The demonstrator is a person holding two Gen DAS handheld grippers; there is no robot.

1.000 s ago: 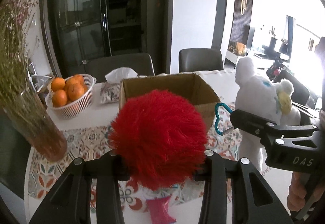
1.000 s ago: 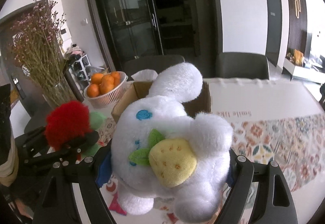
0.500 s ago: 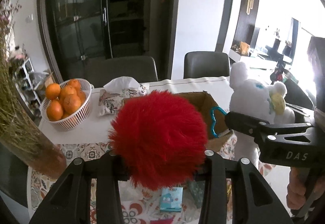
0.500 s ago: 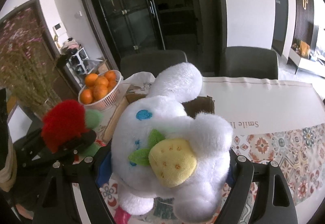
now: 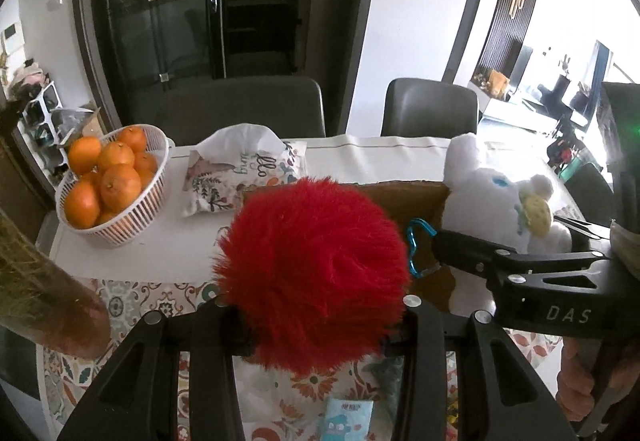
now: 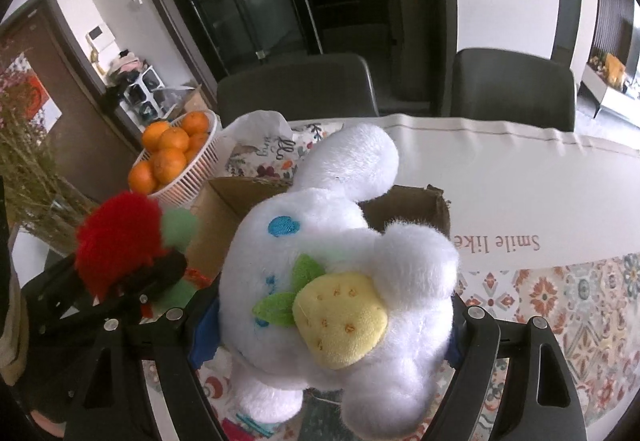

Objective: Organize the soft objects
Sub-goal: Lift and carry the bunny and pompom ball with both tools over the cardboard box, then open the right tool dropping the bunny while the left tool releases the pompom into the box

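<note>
Both toys risen; white plush ear seemingly box-ward.

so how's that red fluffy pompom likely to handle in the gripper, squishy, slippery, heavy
Probably squishy: the red pompom bulges out past both fingers of the left gripper. Likely light for its size, being mostly long loose fur. It may be a bit slippery, since the fingers press on fur rather than a firm core, and its blue clip dangles freely and could snag the cardboard box.

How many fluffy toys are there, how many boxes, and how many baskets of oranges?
Fluffy toys: 2, the red pom-pom in the left gripper and the white plush bunny in the right gripper.
Cardboard box: 1.
Basket of oranges: 1.
Total: 4.
</note>
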